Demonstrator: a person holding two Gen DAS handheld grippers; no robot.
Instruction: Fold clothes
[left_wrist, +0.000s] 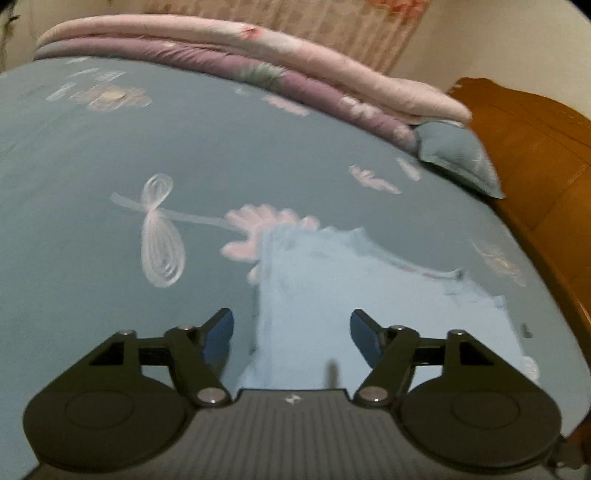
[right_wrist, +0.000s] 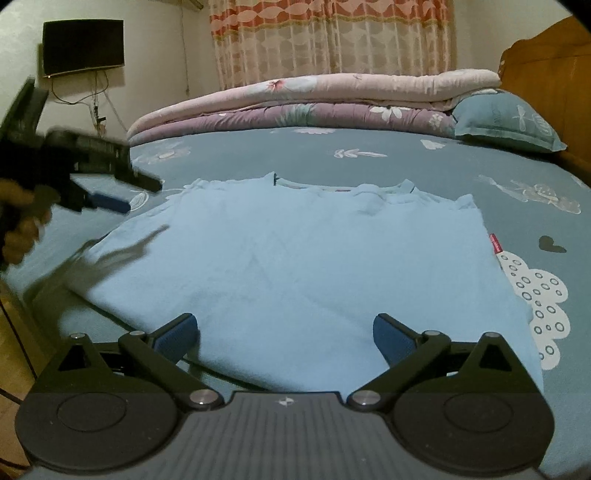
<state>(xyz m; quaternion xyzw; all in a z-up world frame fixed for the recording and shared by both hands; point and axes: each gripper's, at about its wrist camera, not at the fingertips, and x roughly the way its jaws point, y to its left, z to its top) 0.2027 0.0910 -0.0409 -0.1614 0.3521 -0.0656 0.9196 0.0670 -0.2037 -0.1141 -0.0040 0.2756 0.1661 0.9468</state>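
Right hand-held gripper (right_wrist: 286, 332) released, jaws wide and empty over the near hem of the light blue cotton T-shirt (right_wrist: 295, 266). Left hand-held gripper (left_wrist: 291, 332) also open, empty, at its side edge. Shirt lies flat on the teal flower-print bed sheet (right_wrist: 461, 162), likely spread out for folding.

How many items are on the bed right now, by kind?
Light blue shirt: 1
Folded quilts: 2, pink on purple
Blue pillow: 1
Total: 4
Both the left gripper and the right gripper are open and hold nothing.
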